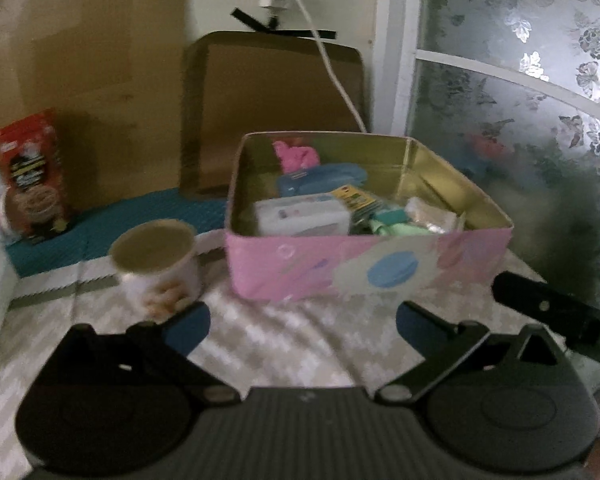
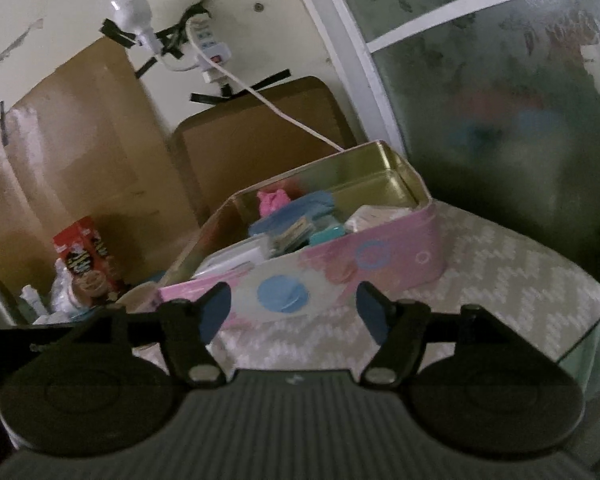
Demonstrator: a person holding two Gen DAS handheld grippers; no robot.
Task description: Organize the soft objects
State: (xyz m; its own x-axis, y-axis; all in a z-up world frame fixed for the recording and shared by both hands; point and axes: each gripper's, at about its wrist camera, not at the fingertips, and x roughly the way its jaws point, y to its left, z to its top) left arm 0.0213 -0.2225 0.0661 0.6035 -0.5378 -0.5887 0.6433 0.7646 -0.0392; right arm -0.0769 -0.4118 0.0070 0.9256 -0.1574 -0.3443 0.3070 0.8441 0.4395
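Both sets of fingers released and empty, left gripper (image 1: 303, 326) and right gripper (image 2: 294, 311) just short of the pink tin (image 1: 364, 268), soft packs inside it, straight ahead.

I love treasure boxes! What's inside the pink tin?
The pink tin holds a pink soft thing, a blue pouch, a white packet and green bits. Anything underneath is covered.

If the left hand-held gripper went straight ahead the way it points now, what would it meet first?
Most likely the near wall of the pink tin box. The left hand-held gripper is open and empty over the patterned cloth, with the box directly ahead. The mug sits off to its left; depth is uncertain.
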